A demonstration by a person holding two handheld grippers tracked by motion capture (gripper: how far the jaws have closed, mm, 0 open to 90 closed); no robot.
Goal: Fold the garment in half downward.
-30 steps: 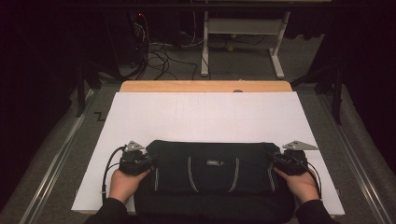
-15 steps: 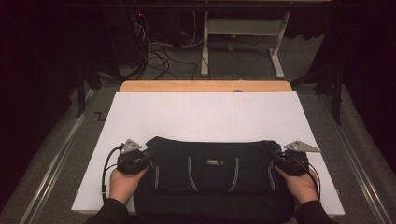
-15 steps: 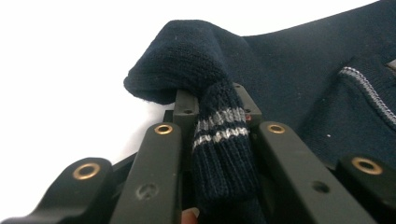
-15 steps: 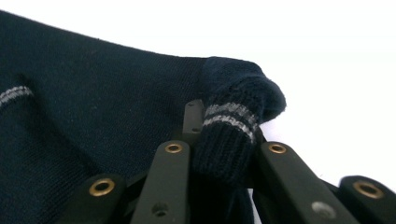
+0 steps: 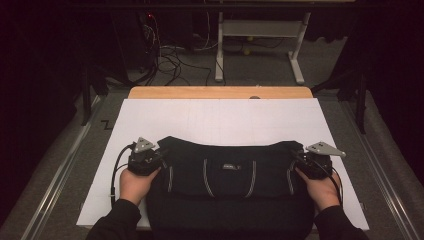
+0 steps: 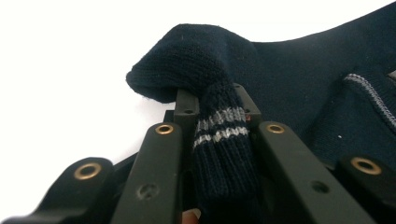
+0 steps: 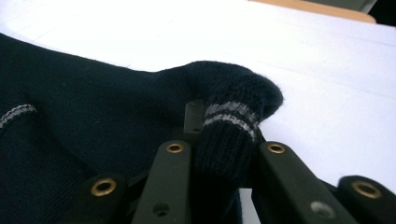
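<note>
Gripping: both tongs pinch a dark navy sweater [image 5: 230, 185] at its two upper corners, one tongs per side.
Left tongs [image 5: 159, 159]: pressed together on a ribbed, grey-striped part of the knit [image 6: 219, 135]; in the left gripper view the fabric bunches into a rounded hump just past the jaw tips.
Right tongs [image 5: 299, 159]: closed on the matching ribbed part with two grey stripes [image 7: 231, 119], the cloth folding over the jaw tips in the right gripper view.
Left hand [image 5: 132, 184]: wrapped around the left tongs' body at the sweater's left edge, dark sleeve coming in from the bottom of the high view.
Right hand [image 5: 322, 189]: holding the right tongs at the sweater's right edge, likewise sleeved in dark cloth.
Sweater position: spread flat across the near half of the white sheet [image 5: 220, 120], its lower part reaching the near edge; pale vertical stripes and a small label show on its front.
Bench [image 5: 220, 92]: a wooden strip shows beyond the far edge of the white sheet.
Beyond: a white frame [image 5: 260, 45] and loose cables [image 5: 170, 57] on the grey floor.
</note>
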